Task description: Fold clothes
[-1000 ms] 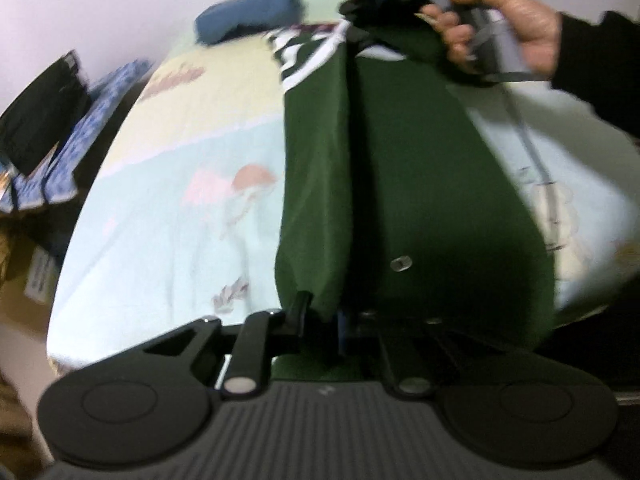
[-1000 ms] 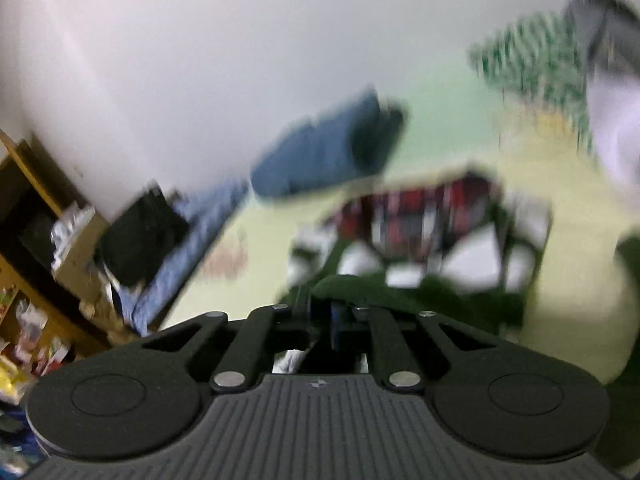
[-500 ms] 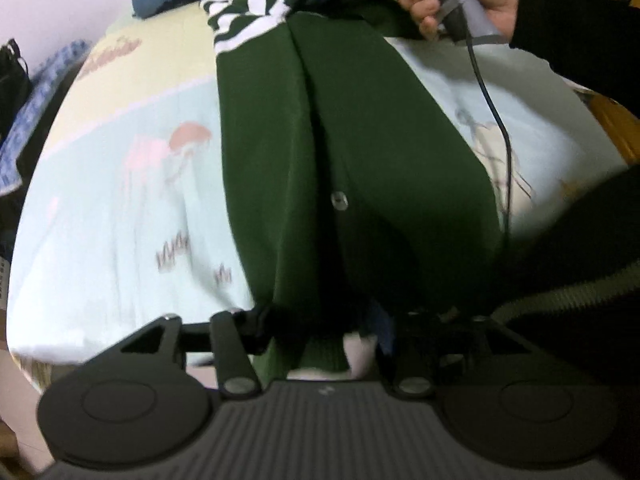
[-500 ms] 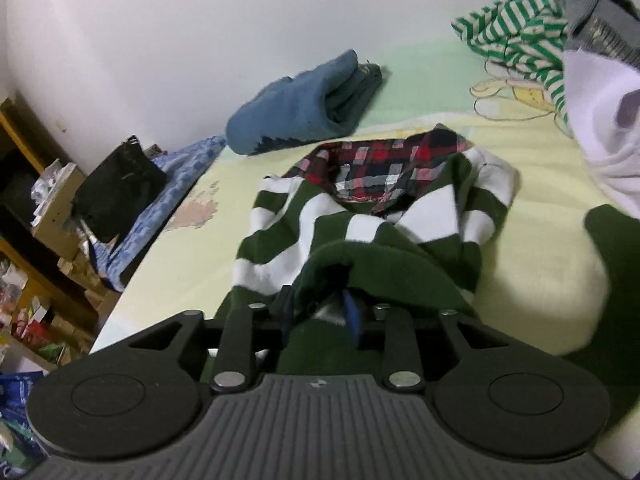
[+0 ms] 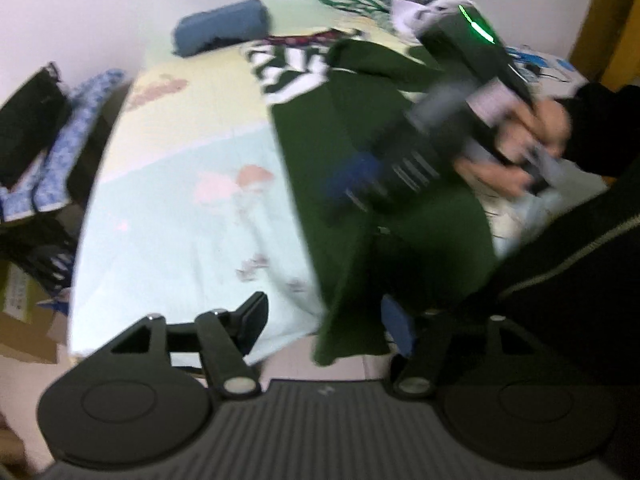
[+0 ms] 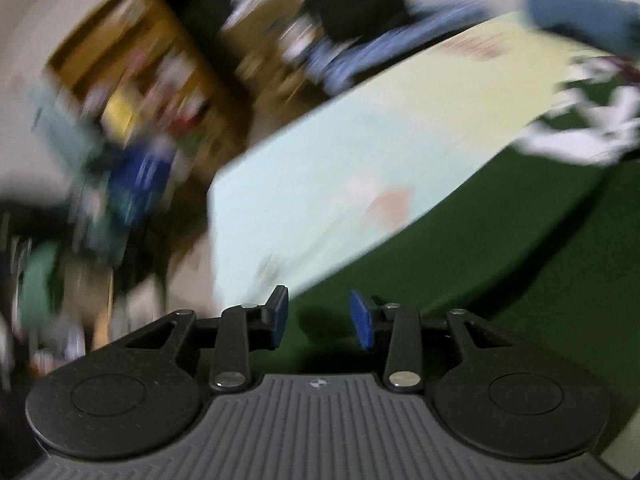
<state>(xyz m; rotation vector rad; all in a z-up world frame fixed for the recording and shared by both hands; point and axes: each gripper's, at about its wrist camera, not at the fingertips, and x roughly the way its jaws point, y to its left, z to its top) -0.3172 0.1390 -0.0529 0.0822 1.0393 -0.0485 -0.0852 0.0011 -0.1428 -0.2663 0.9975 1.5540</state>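
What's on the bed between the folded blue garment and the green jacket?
In the left wrist view, only bare yellow bedsheet lies between the folded blue garment and the green jacket.

Motion smears the shelf clutter beyond reading; the right gripper and its hand are blurred too.
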